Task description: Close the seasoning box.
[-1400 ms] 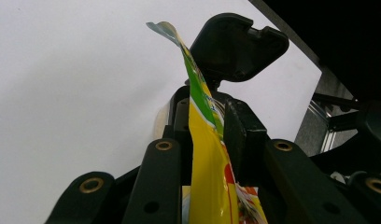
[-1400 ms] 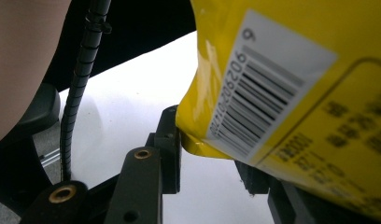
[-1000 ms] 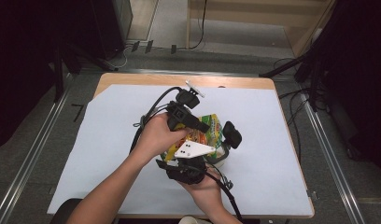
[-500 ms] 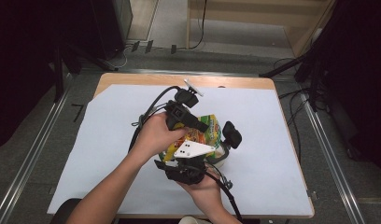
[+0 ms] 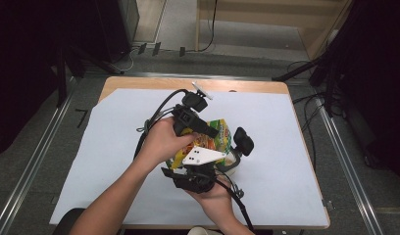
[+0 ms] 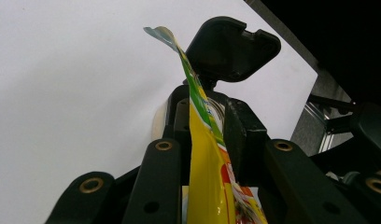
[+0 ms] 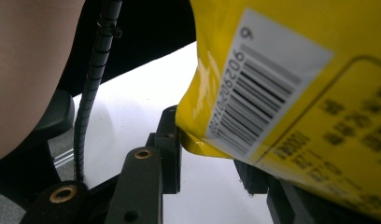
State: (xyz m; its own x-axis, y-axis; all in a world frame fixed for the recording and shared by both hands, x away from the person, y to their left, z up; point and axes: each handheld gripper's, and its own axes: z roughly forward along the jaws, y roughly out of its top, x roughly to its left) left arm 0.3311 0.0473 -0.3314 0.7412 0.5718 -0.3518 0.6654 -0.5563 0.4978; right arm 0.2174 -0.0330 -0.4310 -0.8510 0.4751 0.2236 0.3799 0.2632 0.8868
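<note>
**Packet gripped at both ends, seal unopened**

My left gripper (image 6: 205, 140) clamps the yellow snack packet (image 5: 218, 137) by its top edge; my right gripper (image 7: 205, 161) pinches its barcode corner. The packet hangs above the white table sheet (image 5: 114, 147). Tearing remains, I judge.

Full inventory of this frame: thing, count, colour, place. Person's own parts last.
snack bag: 1, yellow with green and red print and a barcode label, mid table, held between both grippers
table: 1, wooden top, centre of the high view
white sheet: 1, covers most of the table top
metal rails: 2, grey, on the floor along the table's left and right sides
floor cables: several, black, beyond the table's far edge
left gripper: 1, black, jaws shut on the bag's thin upper edge
right gripper: 1, black with grey three-cornered plate, jaws either side of the bag's lower corner
hands: 2, one on each gripper
</note>
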